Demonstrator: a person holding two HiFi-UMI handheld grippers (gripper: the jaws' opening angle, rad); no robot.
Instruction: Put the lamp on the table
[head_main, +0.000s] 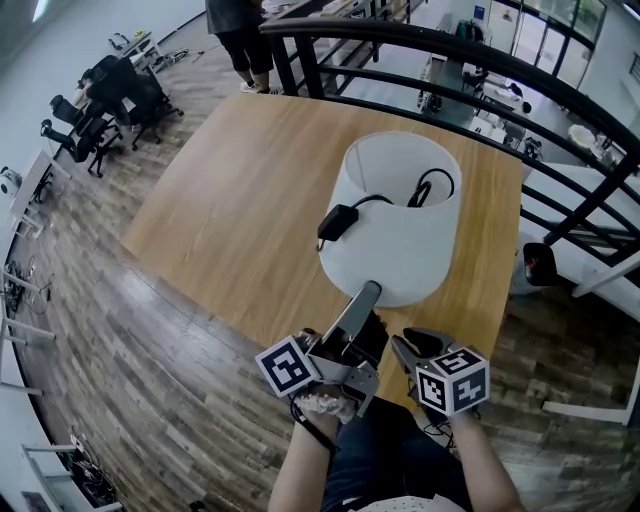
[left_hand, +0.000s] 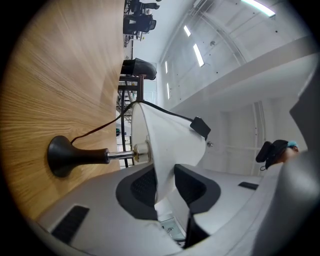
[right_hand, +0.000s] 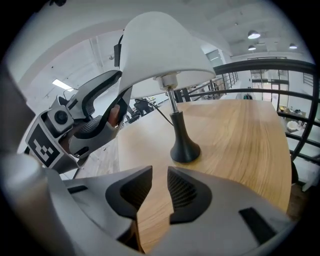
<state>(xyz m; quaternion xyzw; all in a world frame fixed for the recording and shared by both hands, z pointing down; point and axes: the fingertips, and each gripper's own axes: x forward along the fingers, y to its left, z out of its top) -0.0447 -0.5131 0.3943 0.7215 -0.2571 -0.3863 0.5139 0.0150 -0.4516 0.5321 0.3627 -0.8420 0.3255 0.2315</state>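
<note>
A table lamp stands upright on the wooden surface, close to its near edge. The left tongs loosely straddle the lampshade rim. The right tongs are parted and empty. Pulling the left tongs away crookedly could snag the shade and topple the lamp.

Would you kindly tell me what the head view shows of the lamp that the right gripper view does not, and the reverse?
Only the head view: the open top of the white conical lampshade, with a loop of black cord inside it. Only the right gripper view: the black flared base standing on the light wooden table, the thin metal stem, and the right gripper, jaws apart and empty. Both: that table and the left gripper at the shade's rim.
</note>
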